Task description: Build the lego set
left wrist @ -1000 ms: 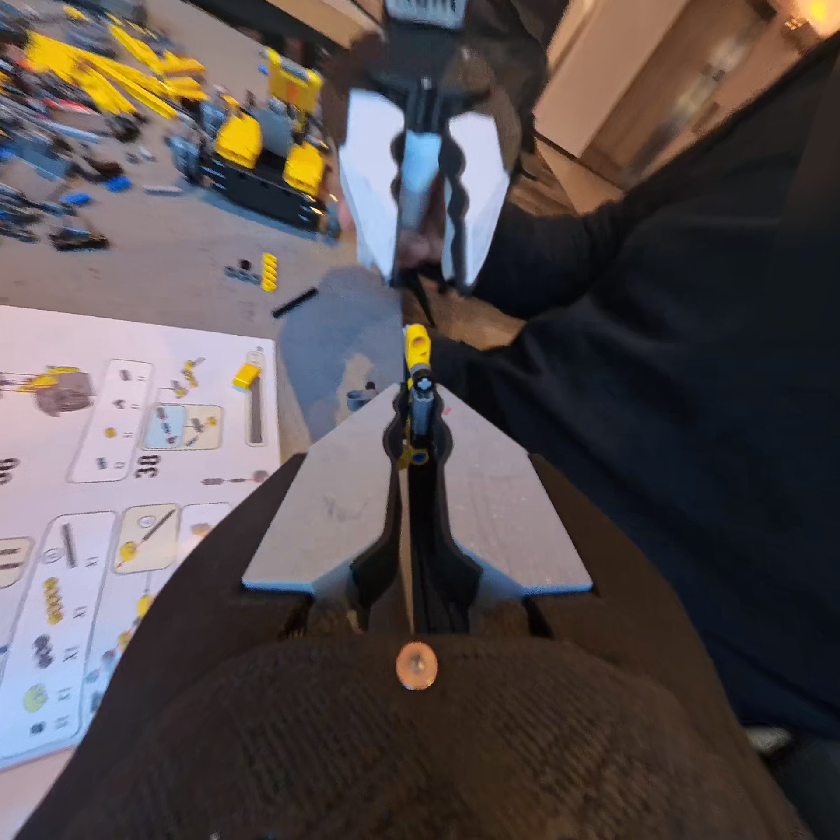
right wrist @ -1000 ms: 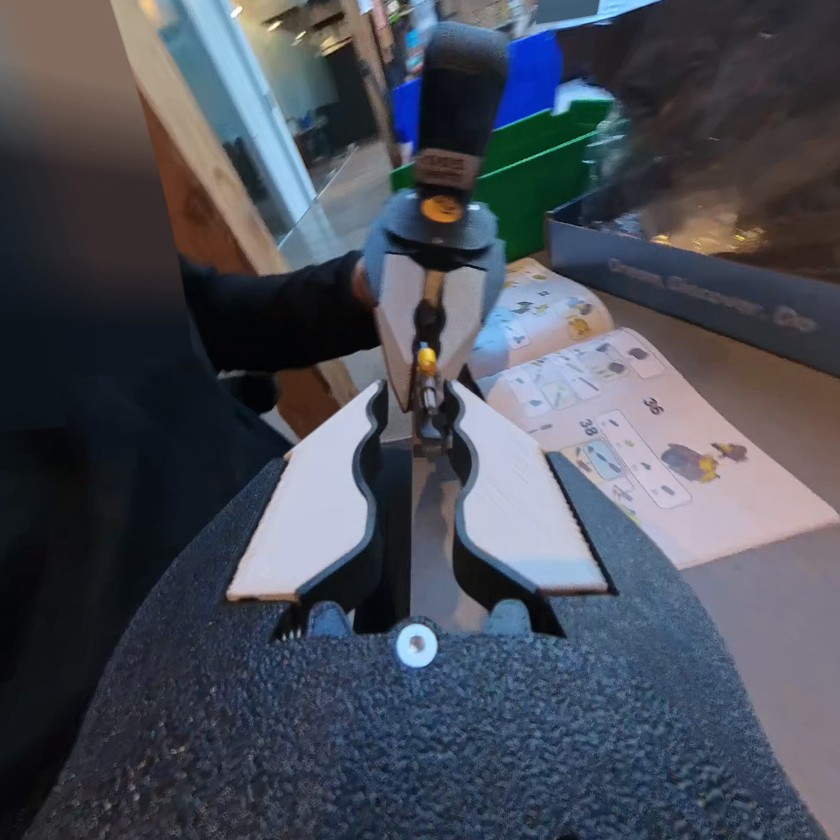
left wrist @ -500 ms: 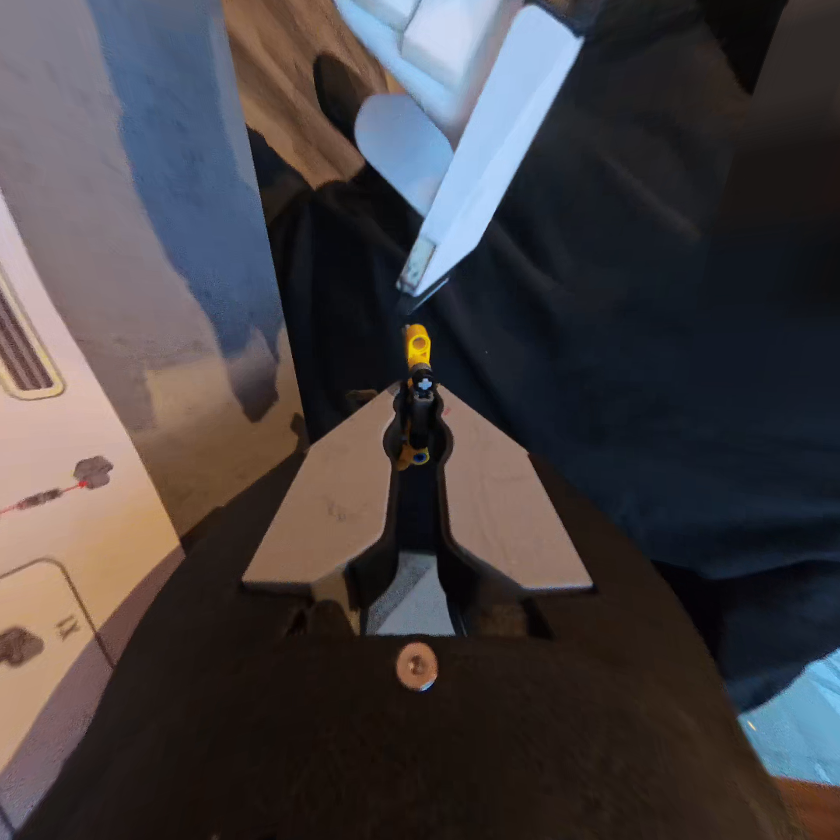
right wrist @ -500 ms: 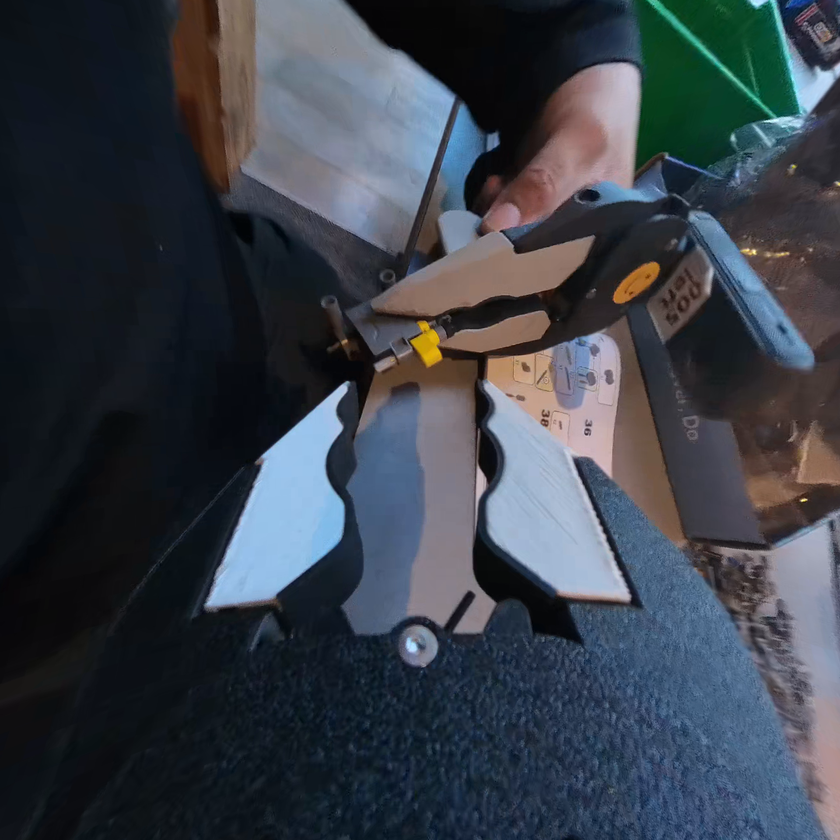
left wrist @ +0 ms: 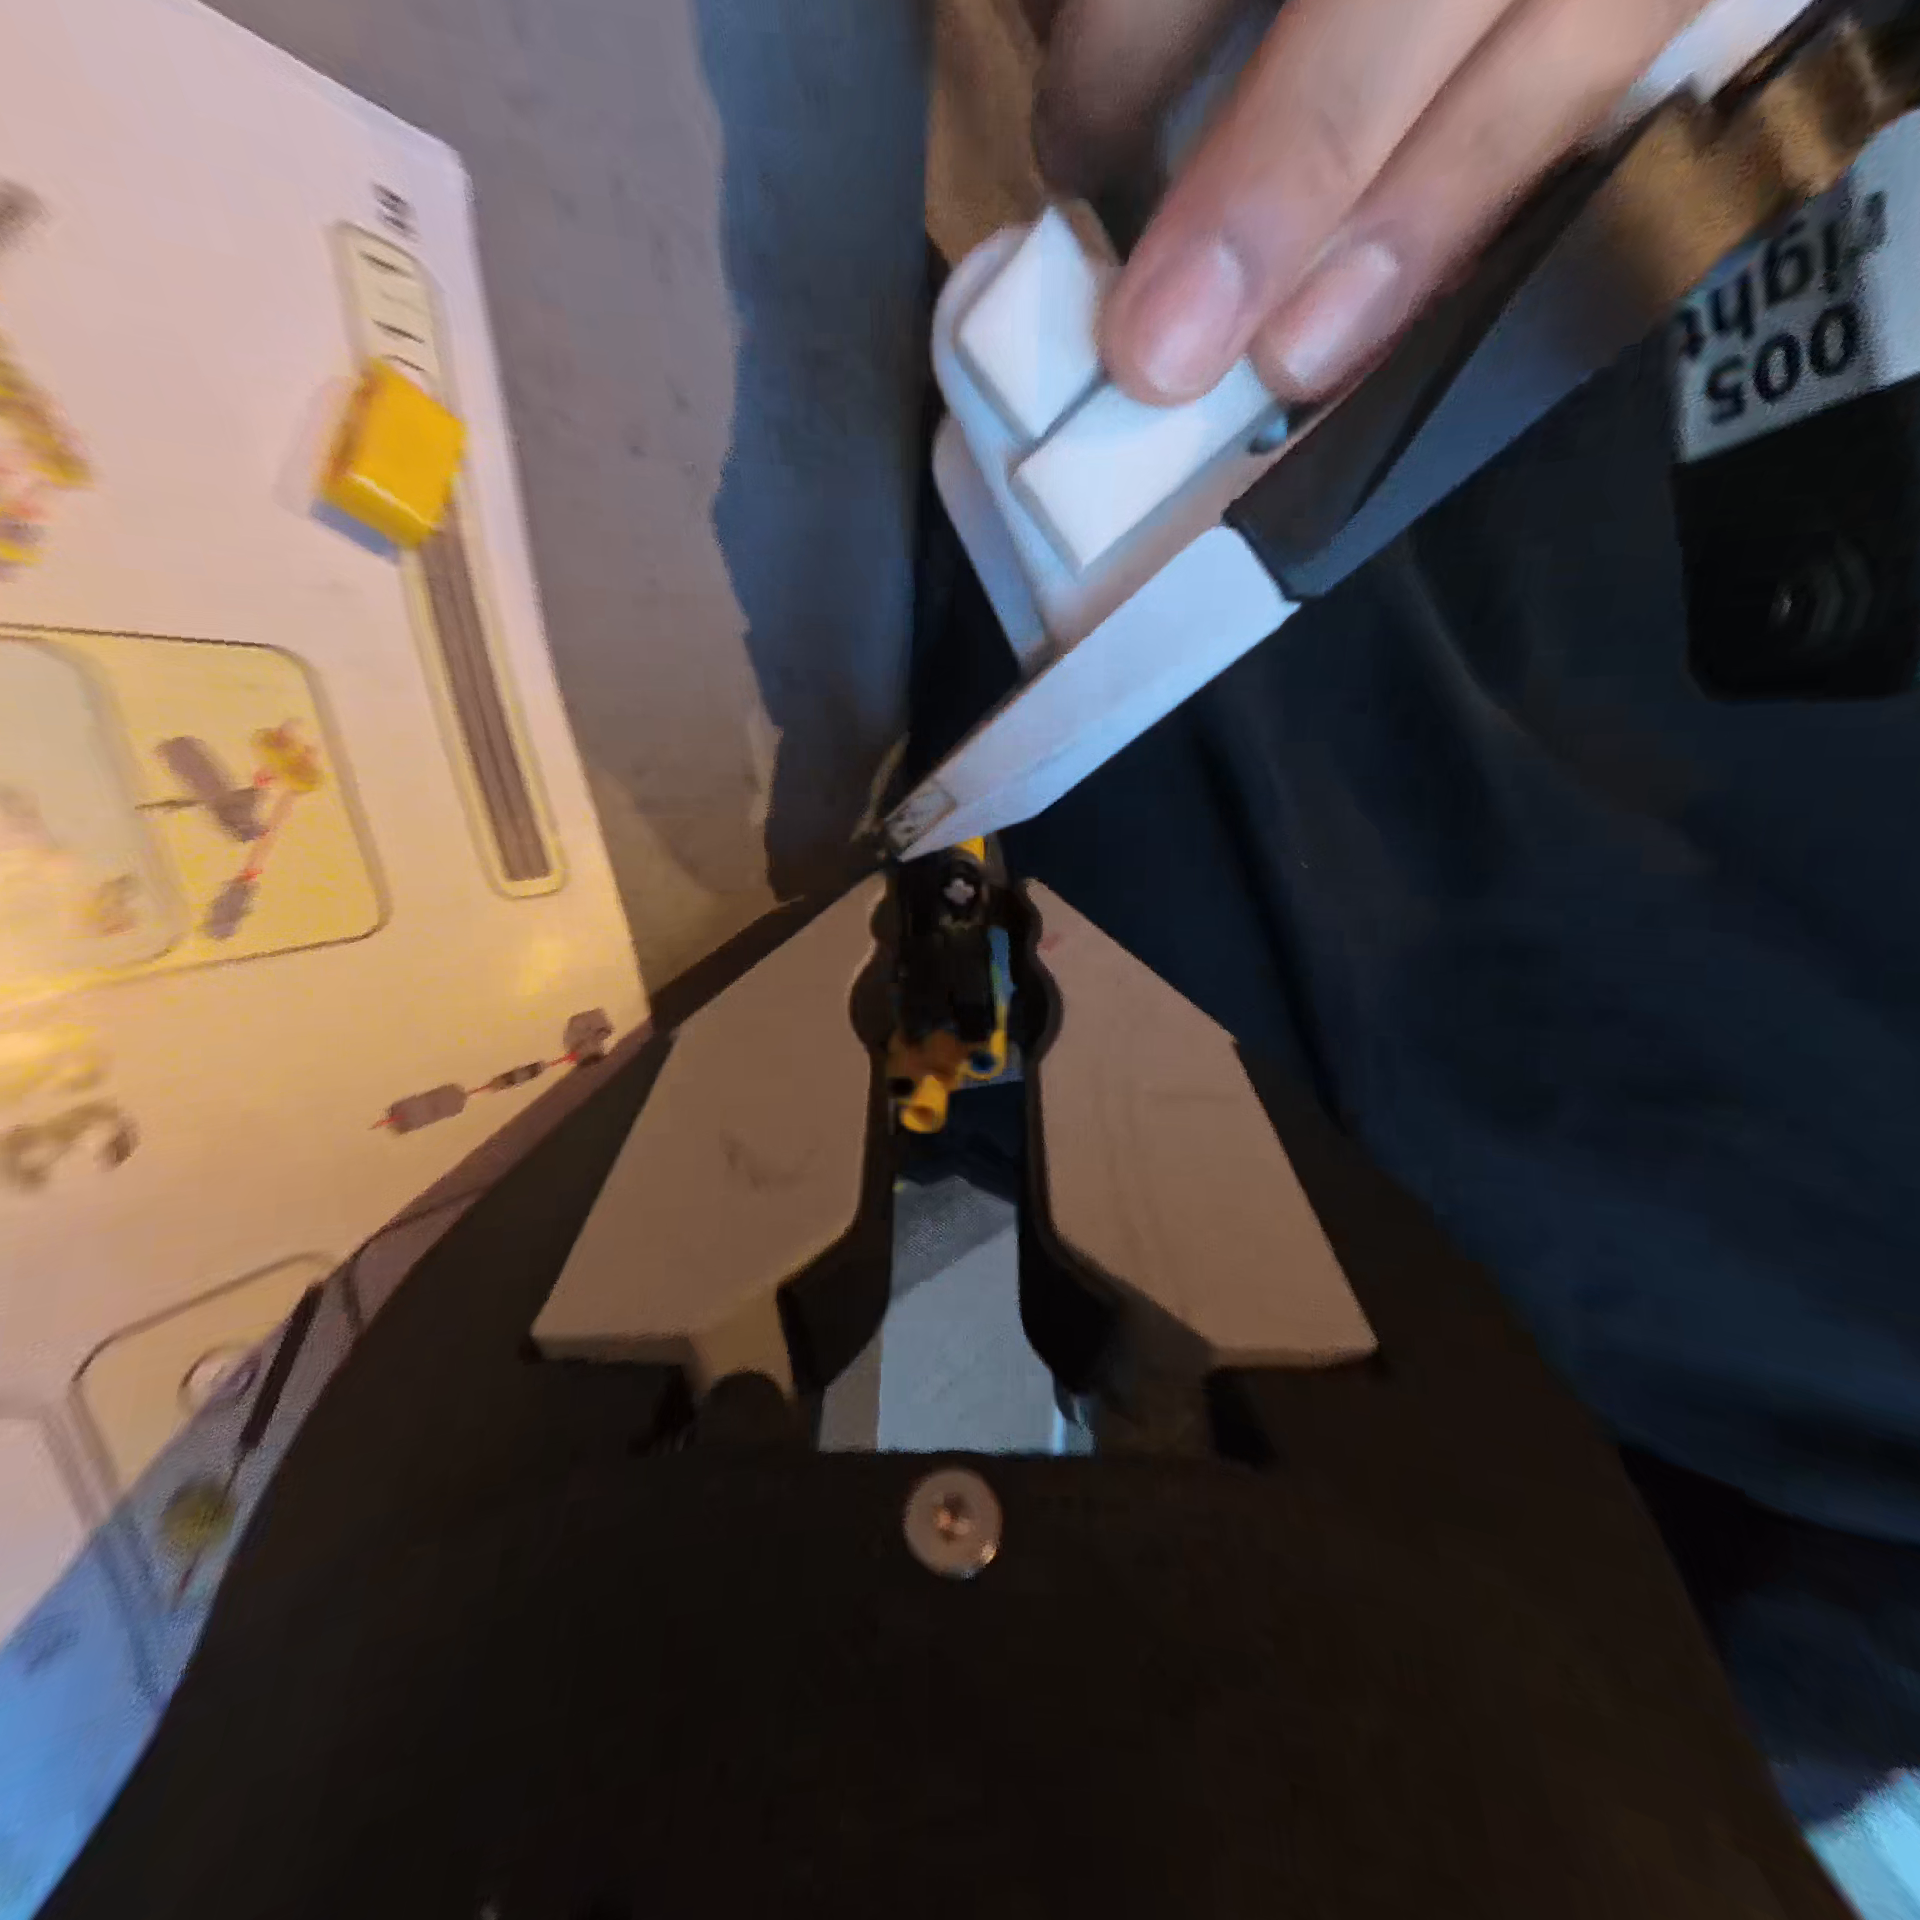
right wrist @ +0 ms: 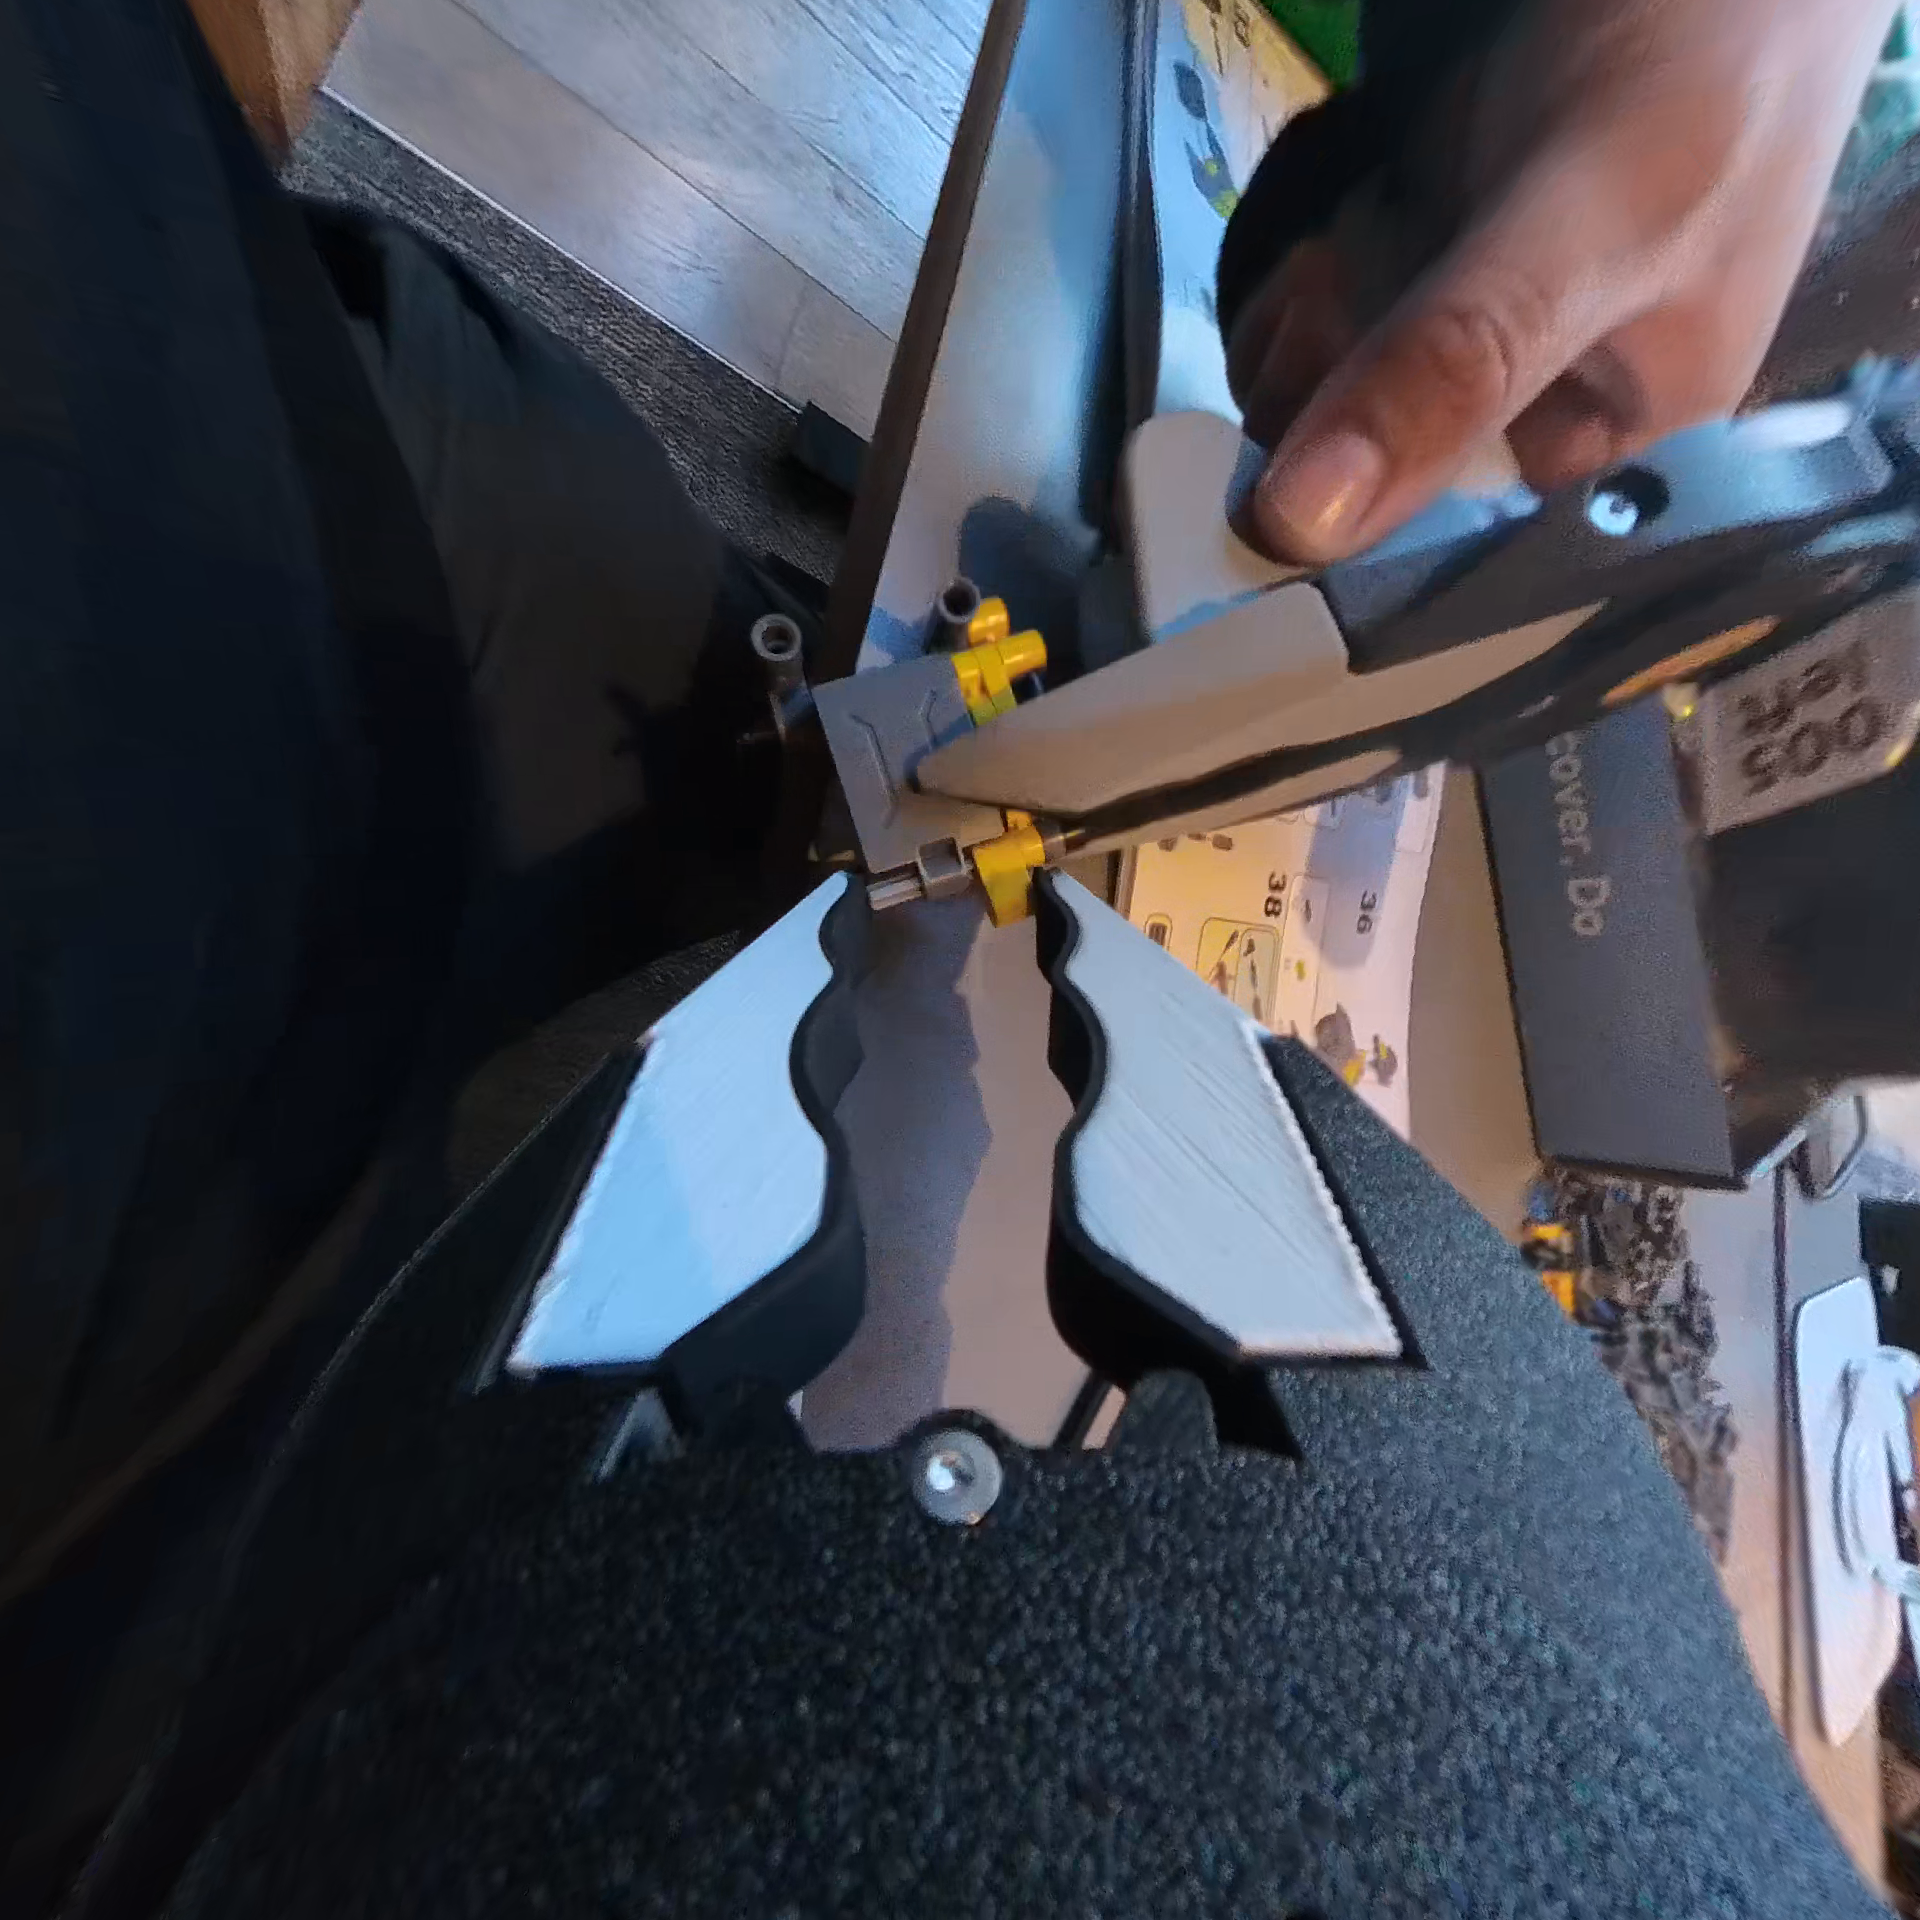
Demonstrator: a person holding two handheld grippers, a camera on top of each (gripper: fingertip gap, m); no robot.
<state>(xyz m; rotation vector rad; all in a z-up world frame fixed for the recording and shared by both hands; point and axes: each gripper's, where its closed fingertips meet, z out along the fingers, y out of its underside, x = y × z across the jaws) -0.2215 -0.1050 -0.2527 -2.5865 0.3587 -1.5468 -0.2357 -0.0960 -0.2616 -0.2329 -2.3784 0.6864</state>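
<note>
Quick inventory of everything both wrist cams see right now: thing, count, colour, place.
brick assembly: 1, grey panel with yellow connectors on an axle, clamped in the left gripper, its axle end at the right gripper's tips
instruction booklet: 1, white with printed diagrams, open on the table
table: 1, grey, under the booklet
box: 1, dark blue-grey, beyond the booklet
loose bricks: count unclear, dark and yellow, heaped by the box
dark clothing: 1 person's, behind both grippers
left gripper: 1, black with pale fingers, shut on the assembly
right gripper: 1, black with pale fingers, open
hands: 2, on the gripper handles
</note>
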